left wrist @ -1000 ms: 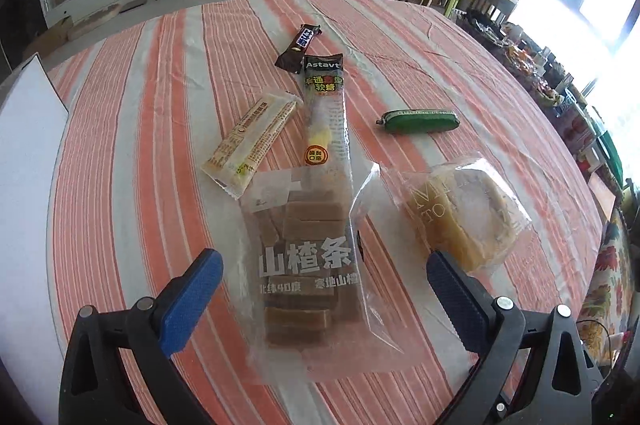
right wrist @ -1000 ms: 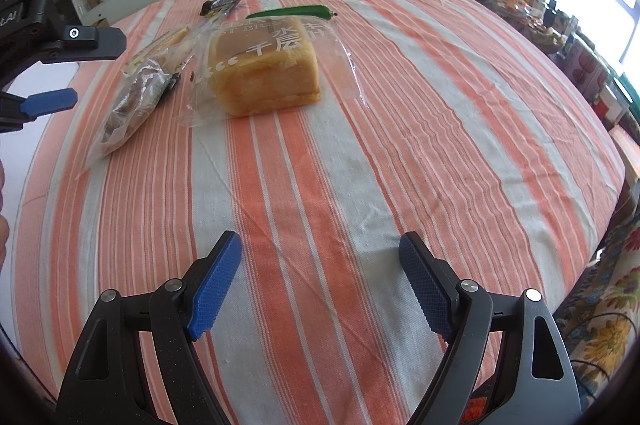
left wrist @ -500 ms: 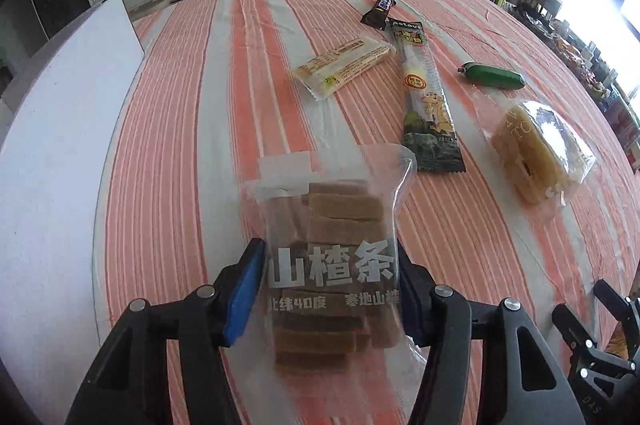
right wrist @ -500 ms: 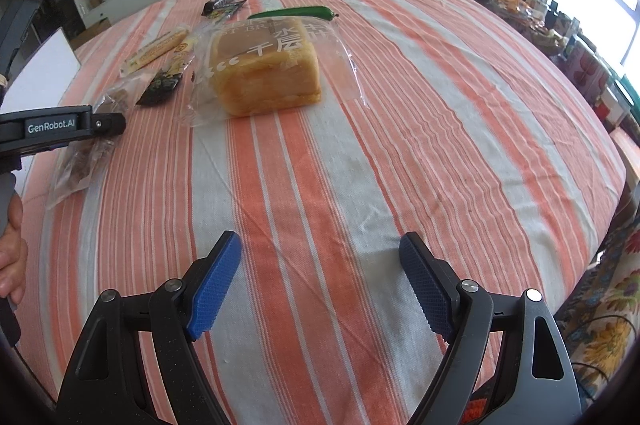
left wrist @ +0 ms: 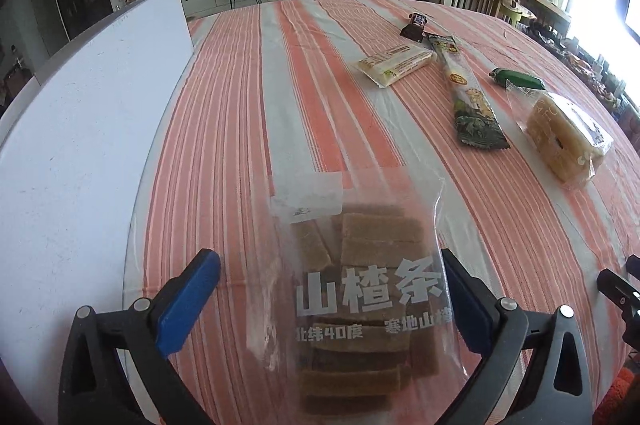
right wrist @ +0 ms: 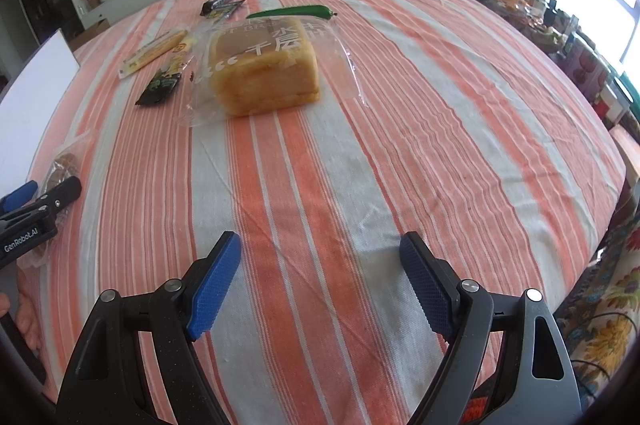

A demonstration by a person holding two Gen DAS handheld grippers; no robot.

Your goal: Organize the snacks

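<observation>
Logging what I see, item by item. My left gripper: fingers spread wide, the clear bag of hawthorn strips lying between them at lower centre of the left wrist view; the right pad looks to touch the bag's edge, the left pad stands apart from it, so nothing is clamped. My right gripper: released, fingers wide over bare striped tablecloth at the bottom of the right wrist view.

Snacks in the upper right of the left wrist view:
- pale wrapped bar
- long yellow-and-dark packet, just beside the bar
- small dark wrapper above both
- green sausage-shaped pack
- bagged bread loaf below the green pack

A white board fills the left side of that view. In the right wrist view the loaf sits upper centre, with the green pack just above it.
</observation>
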